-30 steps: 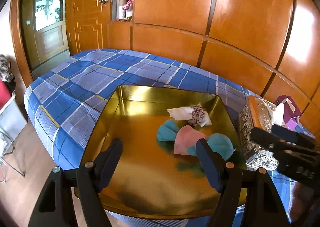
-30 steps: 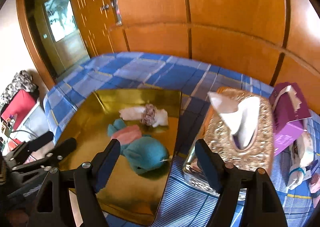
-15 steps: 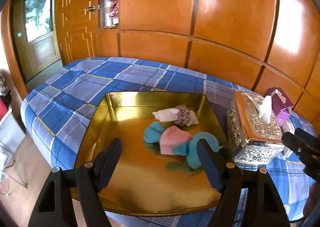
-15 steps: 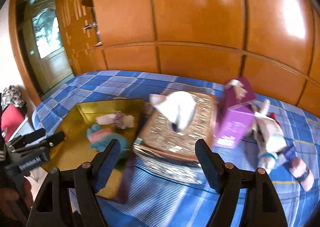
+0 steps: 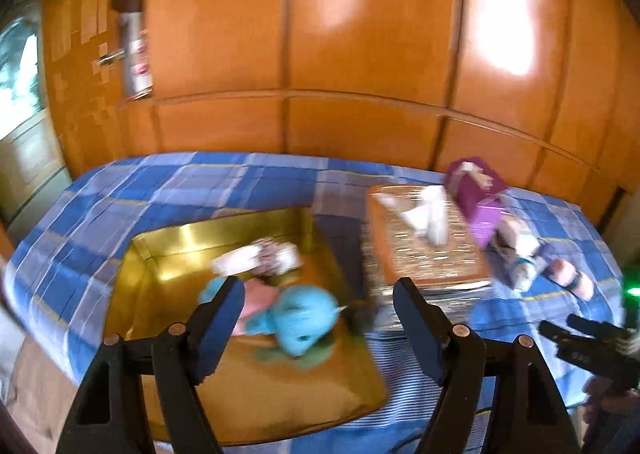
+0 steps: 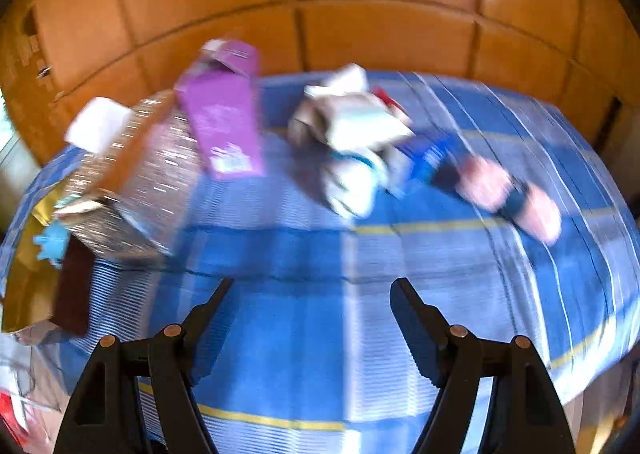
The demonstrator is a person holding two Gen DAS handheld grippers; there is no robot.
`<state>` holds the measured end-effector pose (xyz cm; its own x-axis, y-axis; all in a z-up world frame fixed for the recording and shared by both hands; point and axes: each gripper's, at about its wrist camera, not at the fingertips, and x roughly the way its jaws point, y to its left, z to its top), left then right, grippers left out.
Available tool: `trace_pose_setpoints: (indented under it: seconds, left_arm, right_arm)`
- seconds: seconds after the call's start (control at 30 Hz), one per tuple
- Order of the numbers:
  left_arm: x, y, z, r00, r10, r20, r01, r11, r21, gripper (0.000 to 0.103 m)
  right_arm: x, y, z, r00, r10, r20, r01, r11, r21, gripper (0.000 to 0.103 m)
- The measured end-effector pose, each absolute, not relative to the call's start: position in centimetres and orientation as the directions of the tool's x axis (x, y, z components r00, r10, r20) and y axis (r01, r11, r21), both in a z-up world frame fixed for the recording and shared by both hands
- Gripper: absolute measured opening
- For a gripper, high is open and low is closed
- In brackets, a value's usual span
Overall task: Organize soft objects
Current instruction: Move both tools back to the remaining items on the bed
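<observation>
A gold tray (image 5: 168, 250) lies on the blue checked bed and holds a teal plush (image 5: 308, 314), a pink soft piece (image 5: 258, 300) and a white bundle (image 5: 256, 258). My left gripper (image 5: 318, 300) hovers open above the tray's near right part, nothing between its fingers. In the right wrist view a pile of white and blue soft things (image 6: 352, 141) and a pink item (image 6: 508, 193) lie further back on the bed. My right gripper (image 6: 310, 294) stands open above bare bedcover, short of them. It also shows at the left wrist view's right edge (image 5: 580, 342).
A silver tissue box (image 5: 424, 250) (image 6: 132, 173) stands right of the tray, with a purple carton (image 5: 476, 197) (image 6: 224, 121) leaning behind it. Orange wooden panelling (image 5: 360, 53) backs the bed. The bed's front edge drops off near both grippers.
Both views have swung to the right. The right gripper left the tray and tissue box and now hangs over open bedcover near the soft pile. The left gripper shifted right over the tray.
</observation>
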<state>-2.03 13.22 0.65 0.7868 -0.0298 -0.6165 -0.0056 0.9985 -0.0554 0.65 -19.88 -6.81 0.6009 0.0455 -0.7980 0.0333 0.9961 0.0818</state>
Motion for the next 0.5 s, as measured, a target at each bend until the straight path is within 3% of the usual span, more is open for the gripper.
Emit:
trace_pose_setpoints:
  seconds: [0.33, 0.5]
  left_arm:
    - [0.3, 2.6, 3.0, 0.752, -0.254, -0.609, 0.297, 0.954, -0.031, 0.077]
    - [2.4, -2.5, 3.0, 0.669, -0.347, -0.657, 0.412, 0.909, -0.061, 0.077]
  right_arm:
    - [-0.7, -24.2, -9.3, 0.551, -0.028, -0.834, 0.147, 0.987, 0.064, 0.078]
    - [-0.5, -25.0, -9.7, 0.538, -0.034, -0.842, 0.164, 0.984, 0.065, 0.078]
